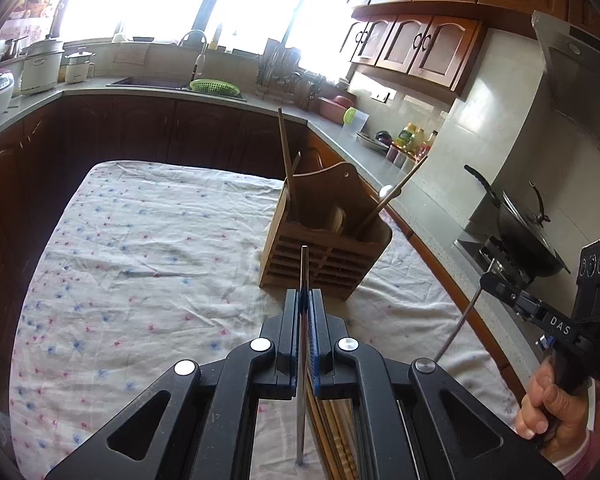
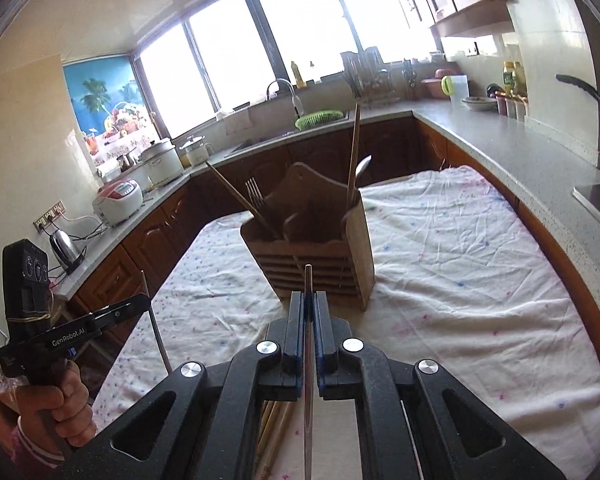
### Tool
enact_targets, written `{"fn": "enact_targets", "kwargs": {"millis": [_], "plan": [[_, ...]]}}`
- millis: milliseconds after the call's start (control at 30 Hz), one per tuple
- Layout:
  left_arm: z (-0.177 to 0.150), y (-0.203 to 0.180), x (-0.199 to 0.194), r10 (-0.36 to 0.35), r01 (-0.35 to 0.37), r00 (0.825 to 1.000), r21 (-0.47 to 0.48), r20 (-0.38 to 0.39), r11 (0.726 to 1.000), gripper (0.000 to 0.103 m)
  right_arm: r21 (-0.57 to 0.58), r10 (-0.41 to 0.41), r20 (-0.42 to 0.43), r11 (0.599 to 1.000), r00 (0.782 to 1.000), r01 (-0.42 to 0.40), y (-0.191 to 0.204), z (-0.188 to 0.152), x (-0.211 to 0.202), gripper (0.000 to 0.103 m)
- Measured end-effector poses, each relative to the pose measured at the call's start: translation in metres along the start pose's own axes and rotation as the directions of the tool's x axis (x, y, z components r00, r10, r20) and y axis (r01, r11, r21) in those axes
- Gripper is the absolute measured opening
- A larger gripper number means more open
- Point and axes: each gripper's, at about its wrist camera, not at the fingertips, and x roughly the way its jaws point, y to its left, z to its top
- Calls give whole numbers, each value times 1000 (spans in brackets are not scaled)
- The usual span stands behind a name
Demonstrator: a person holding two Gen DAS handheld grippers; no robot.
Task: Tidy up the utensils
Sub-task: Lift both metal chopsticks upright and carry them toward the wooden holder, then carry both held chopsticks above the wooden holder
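Clenched on a thin metal chopstick, my left gripper holds the rod upright between its blue pads, above the flowered cloth. My right gripper is likewise clamped on a second metal chopstick, its tip poking up just past the fingers.

Ahead of both stands the wooden utensil holder on the cloth, slatted in front, with a divider inside. From the right wrist view, going left to right: the left compartment has a wooden chopstick leaning outward and a fork; the right one has an upright wooden chopstick and a metal spoon.

Under each gripper I glimpse more wooden chopsticks lying on the cloth, mostly hidden by the gripper bodies, so I cannot count them. Both held rods' lower ends are cut off.
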Motion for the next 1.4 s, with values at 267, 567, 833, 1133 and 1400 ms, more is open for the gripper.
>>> {"fn": "enact_targets", "kwargs": {"millis": [267,567,833,1133,1400], "plan": [[5,-6,-17,-8,8,999,15,39,1000,2,-24,3,87,1000,996,-1,7,30,-20,4],[17,-10,-15,-7,5,998,27,69,1000,2,-28,7,116,1000,993,-3,6,40,-16,4],[33,-14,-15,-16,11,994,45,111,999,1,-31,2,154,1000,988,2,3,56,-16,4],[77,-25,-12,-18,-2,975,87,223,996,1,-37,-4,259,999,966,15,6,102,-13,4],[101,-19,28,3,-17,958,47,286,999,1,-32,-47,340,998,939,61,6,137,14,4]]}}
